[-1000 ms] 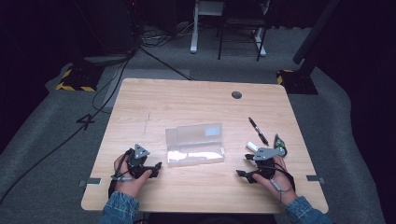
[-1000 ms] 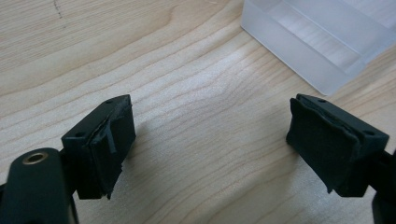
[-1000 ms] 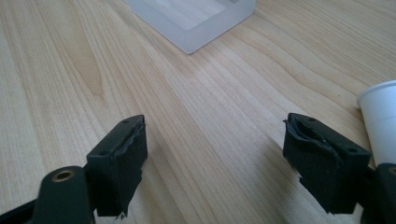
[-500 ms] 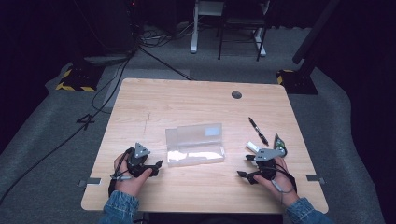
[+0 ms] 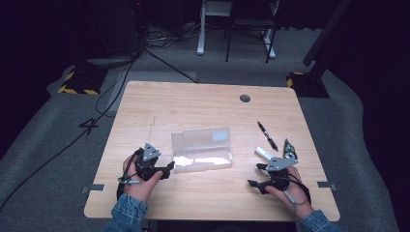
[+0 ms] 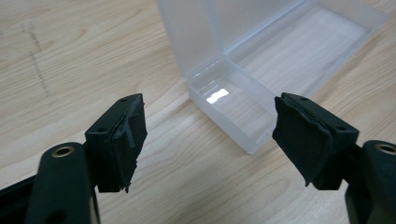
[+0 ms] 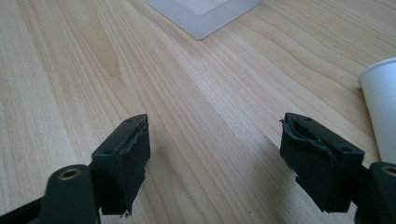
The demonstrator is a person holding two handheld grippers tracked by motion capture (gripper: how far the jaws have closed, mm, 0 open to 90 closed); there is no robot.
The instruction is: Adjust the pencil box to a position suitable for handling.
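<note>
A clear plastic box (image 5: 202,150) lies open in the middle of the wooden table (image 5: 193,106), its lid laid back. My left gripper (image 5: 169,169) hovers just off the box's left end. In the left gripper view the box's near corner (image 6: 243,107) lies ahead, beyond the jaws. Those jaws have just been closing, and nothing is between them. My right gripper (image 5: 256,175) stands open over bare wood at the front right. In its own view, a white cylinder (image 7: 383,107) lies to its right and the box's corner (image 7: 205,14) farther off.
A black pen (image 5: 267,135) lies right of the box, with the white cylinder (image 5: 263,153) just below it, close to my right hand. A round grommet hole (image 5: 245,98) sits near the table's far edge. Cables and chair legs are on the floor beyond.
My left gripper has lifted slightly beside the box's left end. The right hand, box and pen have stayed put.
</note>
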